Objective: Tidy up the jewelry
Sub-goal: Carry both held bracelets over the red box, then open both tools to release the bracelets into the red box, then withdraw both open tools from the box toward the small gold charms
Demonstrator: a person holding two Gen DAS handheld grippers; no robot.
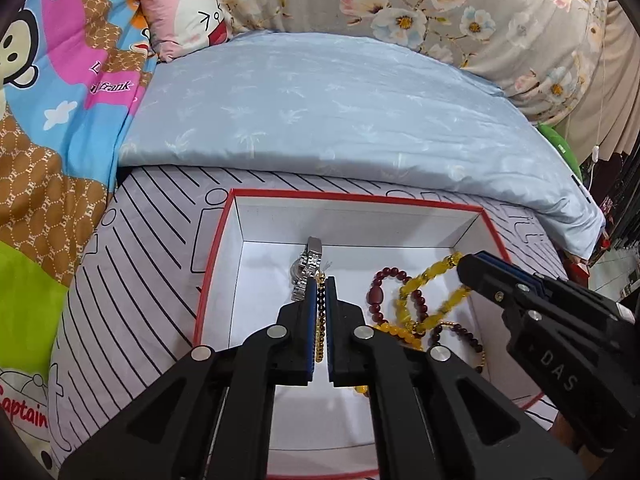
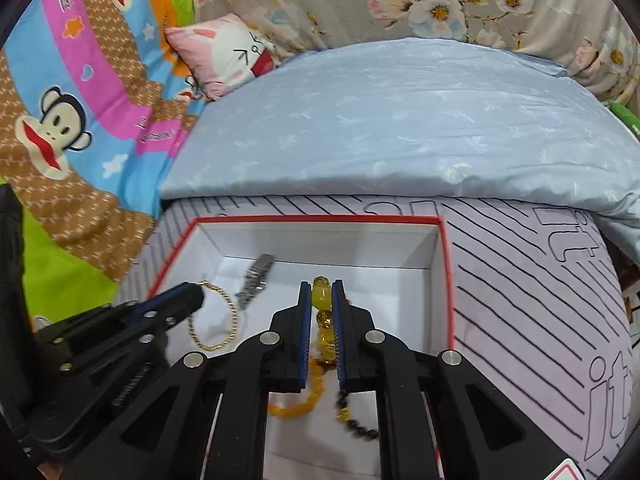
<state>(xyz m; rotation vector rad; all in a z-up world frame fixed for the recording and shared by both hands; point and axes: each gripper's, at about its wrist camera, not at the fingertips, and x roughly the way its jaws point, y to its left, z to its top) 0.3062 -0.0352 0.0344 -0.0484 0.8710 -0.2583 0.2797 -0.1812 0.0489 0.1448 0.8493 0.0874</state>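
Note:
A white box with a red rim [image 1: 216, 268] [image 2: 447, 280] lies on the bed. In it are a silver watch [image 1: 309, 268] [image 2: 254, 280], a dark red bead bracelet [image 1: 380, 292] and a yellow bead bracelet [image 1: 424, 280]. My left gripper [image 1: 320, 292] [image 2: 192, 296] is shut on a thin gold chain bracelet [image 2: 216, 316] [image 1: 319, 336] and holds it over the box. My right gripper [image 2: 322, 292] [image 1: 466, 264] is shut on the yellow bead bracelet [image 2: 322, 320], lifting it above the box floor. A dark bead strand [image 2: 356, 424] hangs below.
The box sits on a striped lilac sheet [image 1: 140, 280] [image 2: 540, 300]. A pale blue quilt [image 1: 320, 112] lies behind it. A cartoon monkey blanket [image 1: 52, 120] is to the left, with a pink pillow [image 1: 180, 12] and floral bedding [image 1: 440, 4] at the back.

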